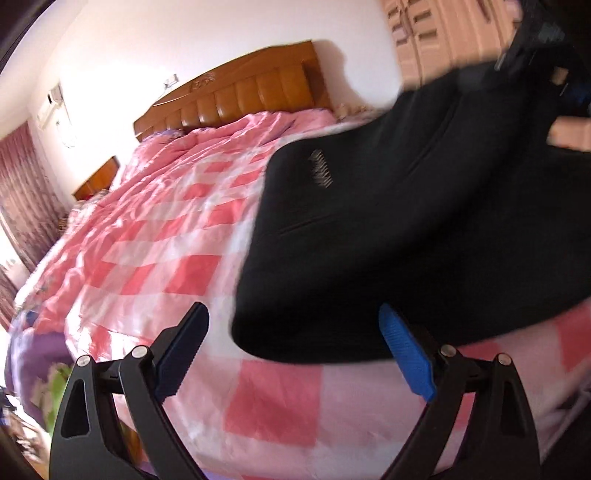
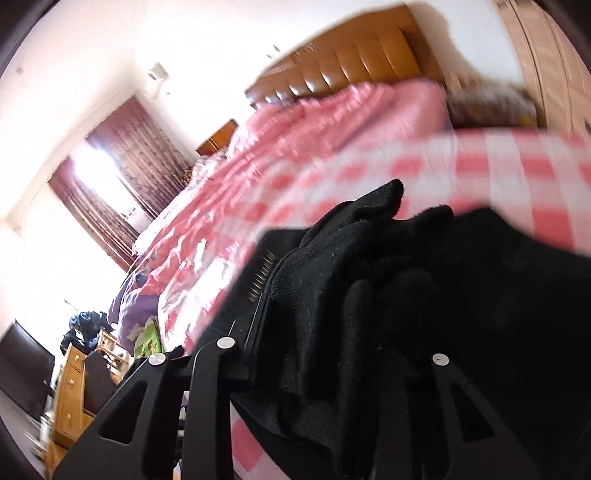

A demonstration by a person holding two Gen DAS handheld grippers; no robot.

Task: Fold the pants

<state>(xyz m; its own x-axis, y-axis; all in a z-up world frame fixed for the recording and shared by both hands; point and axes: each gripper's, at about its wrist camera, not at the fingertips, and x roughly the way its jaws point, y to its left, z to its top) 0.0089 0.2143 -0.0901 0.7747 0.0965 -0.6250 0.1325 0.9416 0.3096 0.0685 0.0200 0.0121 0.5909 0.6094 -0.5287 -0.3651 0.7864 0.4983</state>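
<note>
Black pants (image 1: 406, 221) lie on the pink checked quilt (image 1: 166, 258), with one end pulled up off the bed toward the upper right. My right gripper (image 1: 532, 40) holds that raised end; a hand (image 1: 570, 134) shows just below it. In the right wrist view the right gripper (image 2: 332, 295) is shut on a bunched fold of the pants (image 2: 480, 295), and the cloth hides most of its fingers. My left gripper (image 1: 293, 321) stands open at the near edge of the pants, its blue pads apart and gripping nothing.
A wooden headboard (image 1: 240, 96) stands at the far end of the bed, with a nightstand (image 1: 98, 179) and dark red curtains (image 1: 26, 192) to the left. Pale wardrobe doors (image 1: 443, 33) are at the far right. Wooden furniture and clutter (image 2: 77, 376) sit beside the bed.
</note>
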